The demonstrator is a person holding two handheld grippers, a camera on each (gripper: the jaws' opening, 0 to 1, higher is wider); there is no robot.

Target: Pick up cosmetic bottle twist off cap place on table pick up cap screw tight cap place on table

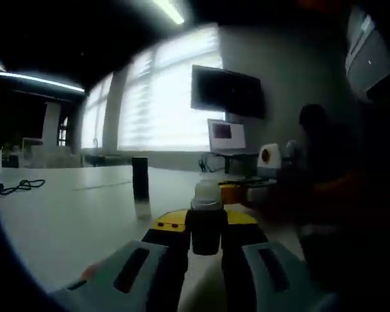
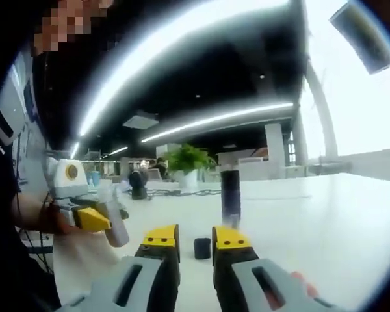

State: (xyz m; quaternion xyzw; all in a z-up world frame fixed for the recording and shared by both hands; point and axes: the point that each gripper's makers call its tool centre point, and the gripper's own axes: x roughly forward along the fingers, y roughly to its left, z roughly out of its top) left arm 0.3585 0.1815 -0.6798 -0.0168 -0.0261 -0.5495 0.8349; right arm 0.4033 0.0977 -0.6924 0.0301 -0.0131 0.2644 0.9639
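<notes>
Left tongs (image 1: 207, 250) grip the uncapped cosmetic bottle (image 1: 206, 218) at lower centre; right tongs (image 2: 195, 246) hang open over the cap (image 2: 202, 247) on the bench (image 2: 299, 221), so picking up the cap looks next

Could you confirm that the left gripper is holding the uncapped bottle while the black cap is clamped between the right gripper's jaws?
Not quite. In the right gripper view the black cap sits on the white table between the open jaws of the right gripper, not clamped. The left gripper does hold the uncapped bottle, as the left gripper view shows.
</notes>
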